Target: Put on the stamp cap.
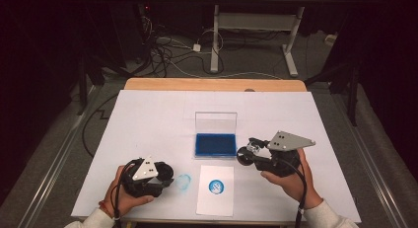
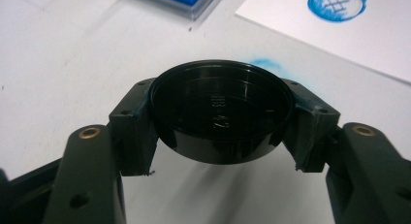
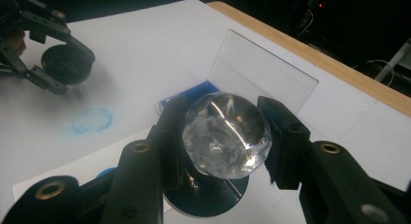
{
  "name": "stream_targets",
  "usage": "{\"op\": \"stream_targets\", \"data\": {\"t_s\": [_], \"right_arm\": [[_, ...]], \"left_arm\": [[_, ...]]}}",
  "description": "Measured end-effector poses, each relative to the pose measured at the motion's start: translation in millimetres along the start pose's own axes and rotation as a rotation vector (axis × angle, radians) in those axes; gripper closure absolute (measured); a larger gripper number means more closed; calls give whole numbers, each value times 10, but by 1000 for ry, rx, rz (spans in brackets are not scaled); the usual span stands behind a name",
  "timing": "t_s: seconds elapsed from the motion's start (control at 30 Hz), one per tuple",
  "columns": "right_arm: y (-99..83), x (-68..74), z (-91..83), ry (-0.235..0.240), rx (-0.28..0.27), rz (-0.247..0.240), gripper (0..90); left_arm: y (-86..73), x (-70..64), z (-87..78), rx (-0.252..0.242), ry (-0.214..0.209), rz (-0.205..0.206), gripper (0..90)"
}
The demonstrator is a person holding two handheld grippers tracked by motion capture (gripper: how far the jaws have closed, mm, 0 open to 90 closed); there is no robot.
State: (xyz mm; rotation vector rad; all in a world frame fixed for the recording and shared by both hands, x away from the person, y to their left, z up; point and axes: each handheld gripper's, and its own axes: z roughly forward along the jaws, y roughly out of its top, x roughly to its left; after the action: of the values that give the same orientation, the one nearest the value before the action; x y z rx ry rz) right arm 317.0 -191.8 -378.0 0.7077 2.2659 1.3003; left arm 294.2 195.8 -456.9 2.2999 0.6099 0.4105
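Two grippers are in your hands at the near edge of the white tabletop (image 1: 148, 114). Your left gripper (image 1: 165, 178) sits at about 7 o'clock on the sheet, and its fingers (image 2: 133, 136) are closed on a round black cap (image 2: 222, 115), gripping it by the rim on both sides; the cap's hollow side faces the left gripper view, held just above the surface. Just past it, toward 12 o'clock from the cap in that view, lies a faint blue smudge (image 2: 265, 64) on the tabletop.

Your right gripper (image 1: 245, 154) is at about 4 o'clock, its fingers (image 3: 283, 136) closed partway on the clear faceted knob (image 3: 225, 134) of a stamp, whose dark round base (image 3: 208, 197) shows below the knob. The stamp hangs near the right front corner of the blue ink pad (image 1: 215, 144), whose clear lid (image 1: 216, 122) stands upright behind it at 12 o'clock.

A white paper (image 1: 215, 201) lies at 6 o'clock, between your two hands, bearing one round blue print (image 1: 216, 186).
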Motion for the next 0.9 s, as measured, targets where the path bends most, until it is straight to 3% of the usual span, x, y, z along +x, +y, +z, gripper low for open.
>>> {"op": "stream_targets", "data": {"t_s": [0.53,0.77,0.9], "right_arm": [[252,134,40,82,-83,-13,574],[365,281,80,128,-115,-39,574],[403,370,136,158,-127,-47,574]], "left_arm": [[318,-153,183,-47,-69,34,366],[466,-271,251,-64,-115,73,366],[526,-306,287,-87,-123,58,366]]}}
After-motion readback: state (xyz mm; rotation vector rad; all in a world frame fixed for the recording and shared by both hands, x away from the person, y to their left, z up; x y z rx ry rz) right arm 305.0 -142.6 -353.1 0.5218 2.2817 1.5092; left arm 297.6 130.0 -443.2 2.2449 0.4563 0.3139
